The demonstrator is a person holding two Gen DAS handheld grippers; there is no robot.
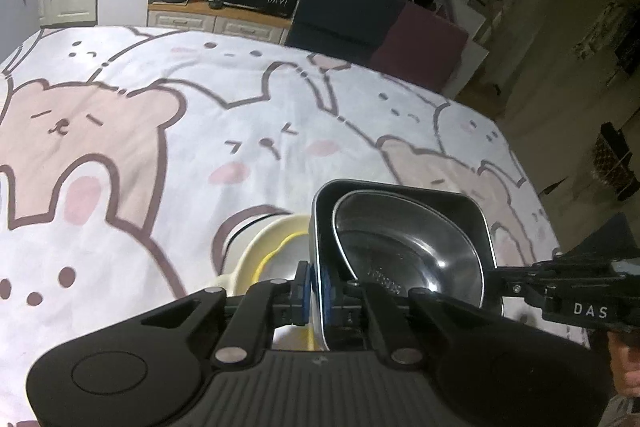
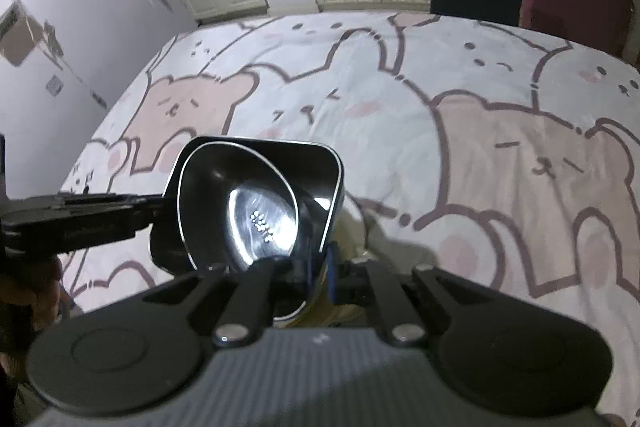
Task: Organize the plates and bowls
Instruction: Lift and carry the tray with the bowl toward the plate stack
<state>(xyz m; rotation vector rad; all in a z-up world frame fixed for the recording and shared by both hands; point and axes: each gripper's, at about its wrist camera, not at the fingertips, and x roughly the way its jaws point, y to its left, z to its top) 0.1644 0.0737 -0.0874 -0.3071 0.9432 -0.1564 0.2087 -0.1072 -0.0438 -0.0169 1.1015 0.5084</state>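
**Two grippers share one black square dish**

Two dishes ride together: a steel bowl (image 1: 404, 247) sits nested inside a black square dish (image 1: 472, 223), and both are held up off the bear-print tablecloth (image 1: 160, 131), tilted toward the cameras. The left gripper (image 1: 316, 291) is clenched on the dish's near wall, its blue pads (image 1: 328, 293) pressed on either side of the rim. The right gripper (image 2: 320, 267) pinches the wall on the opposite side in the same way; in the left view it reaches in from the right edge.

Just beside and below the held pair, a cream-and-yellow bowl (image 1: 272, 247) rests on the cloth, partly hidden by the dish and the left gripper's fingers. In the right view only a pale sliver of it shows under the dish.

The step in hand looks like carrying the nested pair toward a stack. A likely next move is to lower it over or beside the cream-and-yellow bowl. That calls for both grippers to level the dish together, since the loose steel bowl could slide out of a tilted one, and for neither to let go before the base is seated.
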